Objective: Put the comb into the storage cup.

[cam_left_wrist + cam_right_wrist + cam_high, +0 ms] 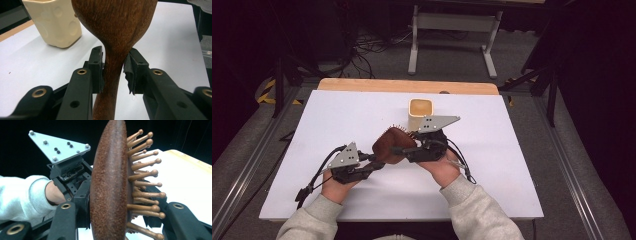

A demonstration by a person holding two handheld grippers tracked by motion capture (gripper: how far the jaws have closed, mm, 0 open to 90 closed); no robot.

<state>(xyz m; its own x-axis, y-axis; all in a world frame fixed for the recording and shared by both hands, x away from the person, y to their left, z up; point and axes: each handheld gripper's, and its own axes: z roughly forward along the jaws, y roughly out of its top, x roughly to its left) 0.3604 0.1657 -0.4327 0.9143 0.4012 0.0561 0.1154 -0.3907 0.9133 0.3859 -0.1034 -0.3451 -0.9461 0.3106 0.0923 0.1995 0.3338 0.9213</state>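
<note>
No legible text, label, brand, number or sign found on any surface inspected. The brush (388,145), the cup (420,113), the table (337,115) and both grey gripper plates carry no readable marking. Yellow-black hazard striping (268,94) lies on the floor at the table's far left; it bears no wording.

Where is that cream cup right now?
In the high view, the cream cup stands upright on the white table, toward its far edge, just behind the wooden hairbrush both grippers hold.
</note>
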